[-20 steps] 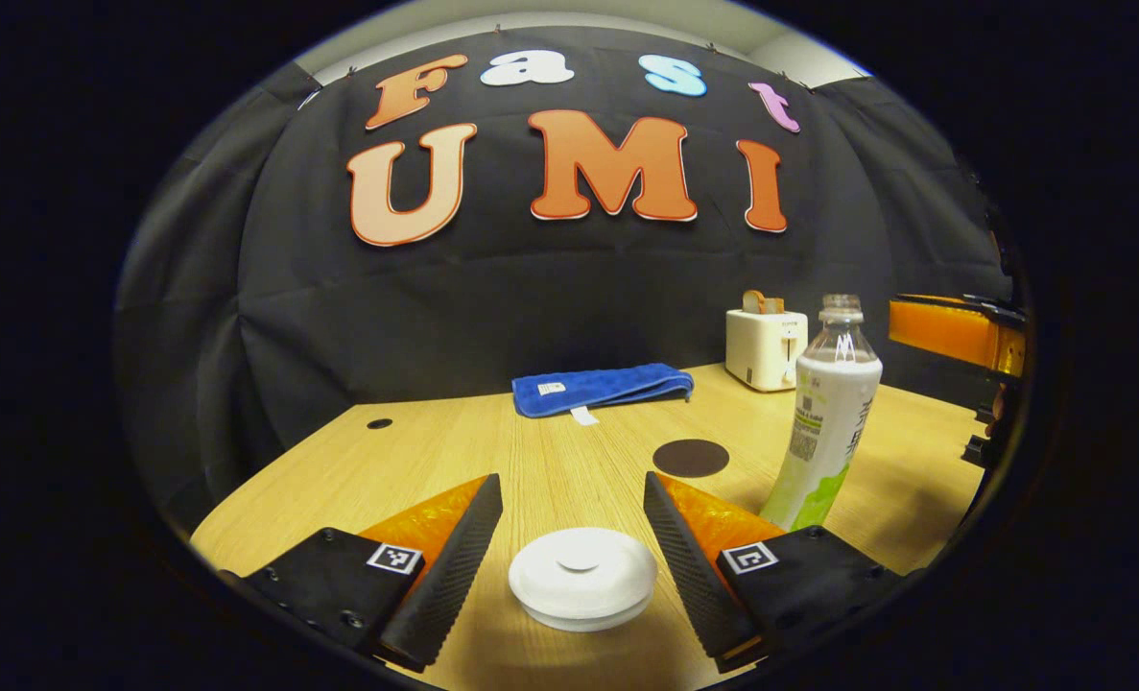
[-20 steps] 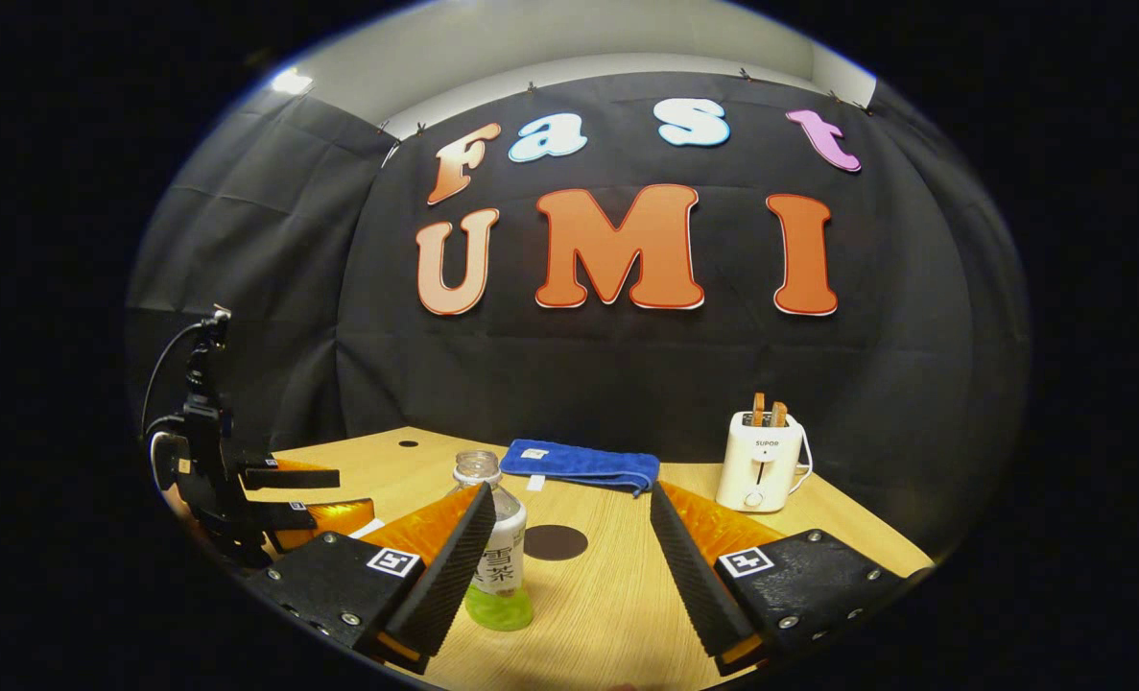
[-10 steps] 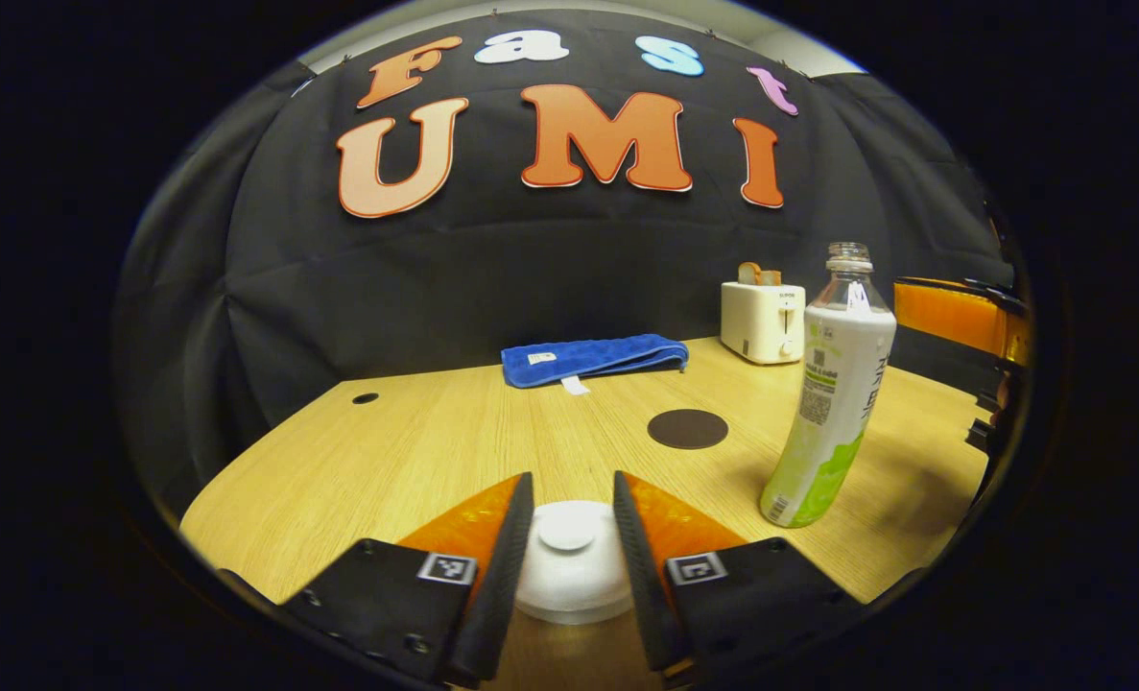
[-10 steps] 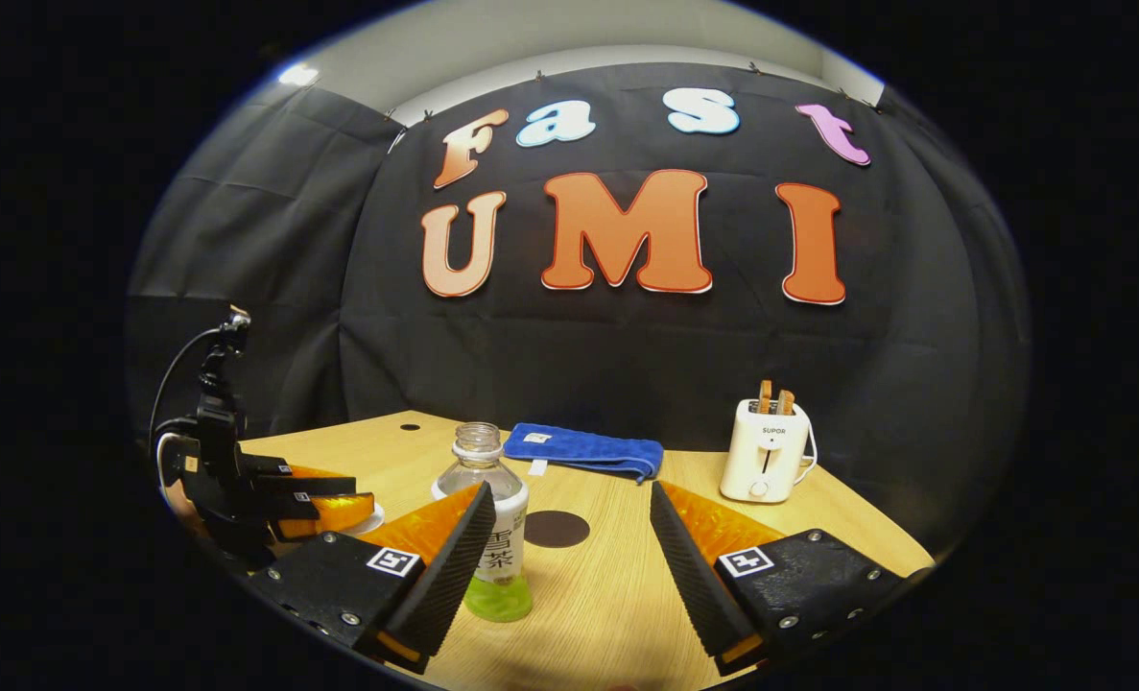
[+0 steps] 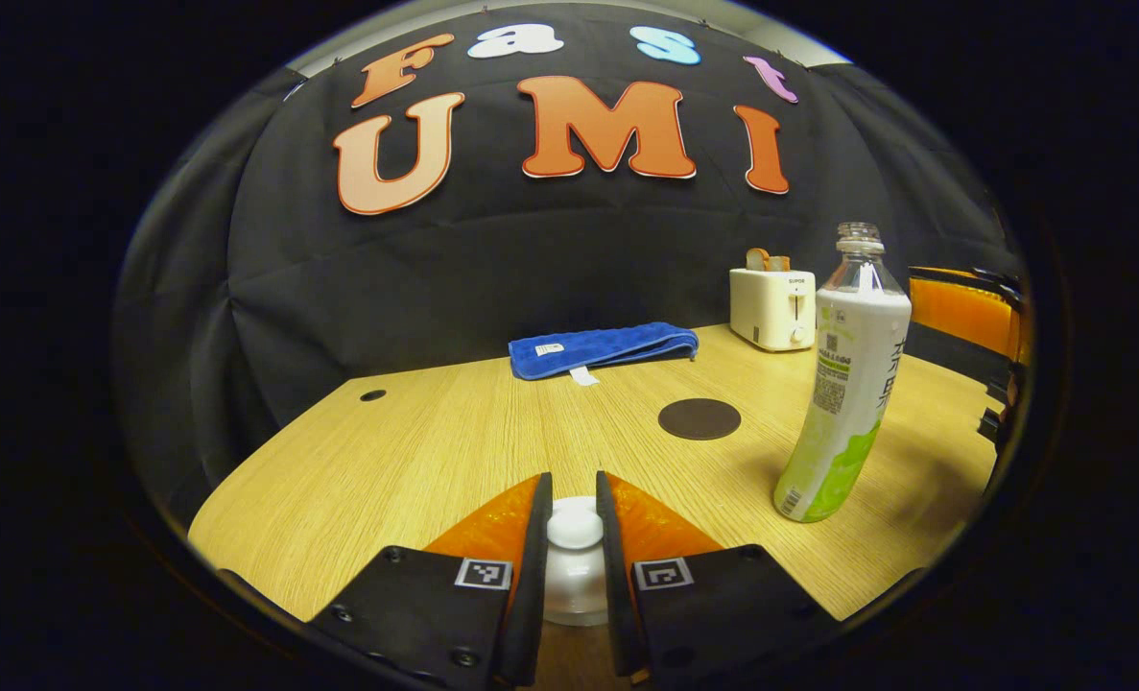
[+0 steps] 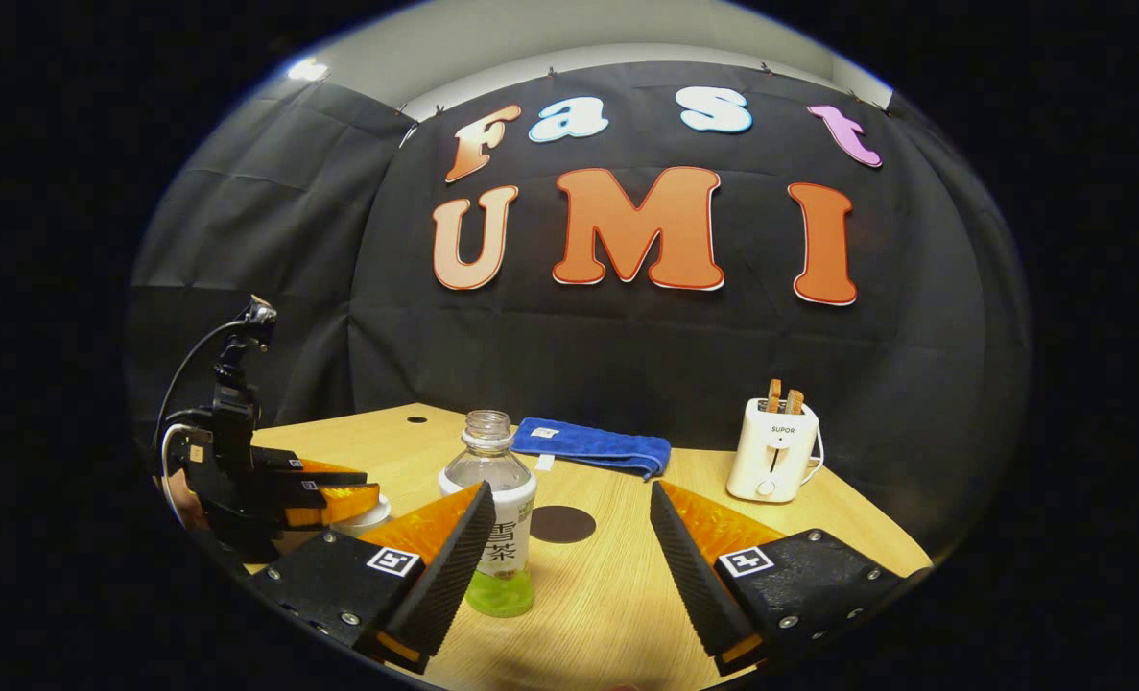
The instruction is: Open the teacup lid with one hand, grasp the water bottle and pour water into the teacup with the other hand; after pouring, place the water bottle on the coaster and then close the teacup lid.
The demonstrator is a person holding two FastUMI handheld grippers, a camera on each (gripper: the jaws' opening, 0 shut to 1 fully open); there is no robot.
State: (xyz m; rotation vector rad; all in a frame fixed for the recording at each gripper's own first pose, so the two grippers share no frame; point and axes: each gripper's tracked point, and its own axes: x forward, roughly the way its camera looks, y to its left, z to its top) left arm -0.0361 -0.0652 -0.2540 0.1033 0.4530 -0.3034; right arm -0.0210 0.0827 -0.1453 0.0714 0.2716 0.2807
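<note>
A white teacup lid [image 5: 574, 587] sits at the near edge of the wooden table, and my left gripper [image 5: 574, 523] is shut on its small round knob [image 5: 574, 528]. The cup beneath is hidden. An uncapped water bottle [image 5: 842, 403] with a white and green label stands upright to the right, apart from the lid. In the right gripper view, my right gripper [image 6: 569, 494] is open and hangs just short of the bottle [image 6: 494, 552], which stands behind its left finger. The left gripper [image 6: 339, 491] shows at the left over the lid [image 6: 366, 519]. A dark round coaster [image 5: 699, 418] [image 6: 561, 524] lies bare past the bottle.
A folded blue towel [image 5: 603, 347] [image 6: 593, 446] lies at the back of the table [image 5: 415, 451]. A white toaster [image 5: 772, 307] [image 6: 771, 451] with toast stands at the back right. A small dark hole [image 5: 372, 394] marks the far left of the tabletop.
My left gripper dropped over the lid and its fingers came together from wide open onto the knob. The right gripper stayed open and edged slightly nearer the bottle.
</note>
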